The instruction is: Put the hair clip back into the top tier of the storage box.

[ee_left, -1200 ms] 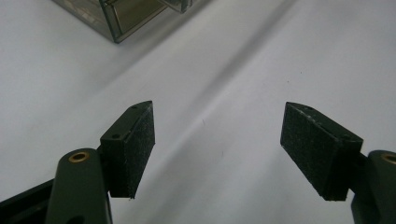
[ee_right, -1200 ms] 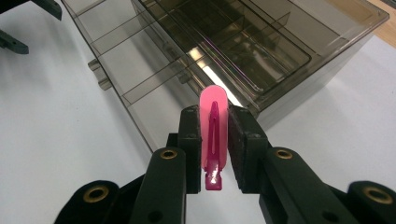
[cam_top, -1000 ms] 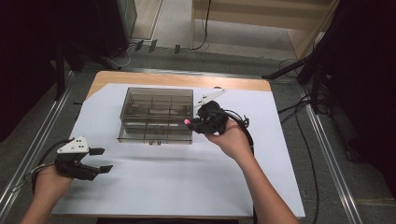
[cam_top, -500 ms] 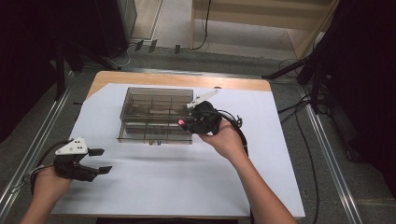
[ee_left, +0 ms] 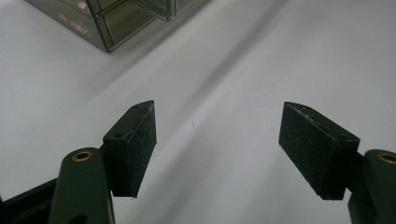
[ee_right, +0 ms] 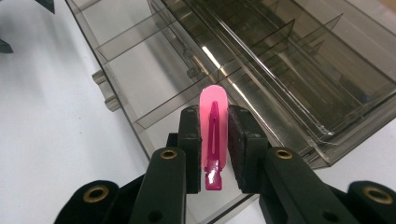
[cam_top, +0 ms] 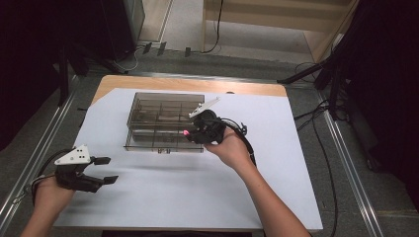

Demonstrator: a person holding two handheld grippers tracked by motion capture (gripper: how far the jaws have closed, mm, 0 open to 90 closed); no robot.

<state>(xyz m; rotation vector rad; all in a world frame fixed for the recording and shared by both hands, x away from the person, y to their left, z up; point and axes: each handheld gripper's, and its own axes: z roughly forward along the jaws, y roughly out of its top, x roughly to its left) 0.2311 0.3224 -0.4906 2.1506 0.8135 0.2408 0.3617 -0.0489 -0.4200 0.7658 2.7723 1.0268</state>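
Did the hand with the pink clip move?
Yes. The right gripper carrying the pink clip slid leftward, farther over the clear box, which stayed put.

So my right gripper [cam_top: 190, 134] is over the near right corner of the divided box [cam_top: 148, 118], with the clip [ee_right: 213, 140] pinched between the pads — it's above the box's near row of compartments. The box sits on the sheet [cam_top: 276, 148] toward the far middle of the table [cam_top: 148, 82]. My left gripper [cam_top: 106, 170] is well apart — near left, over bare sheet.
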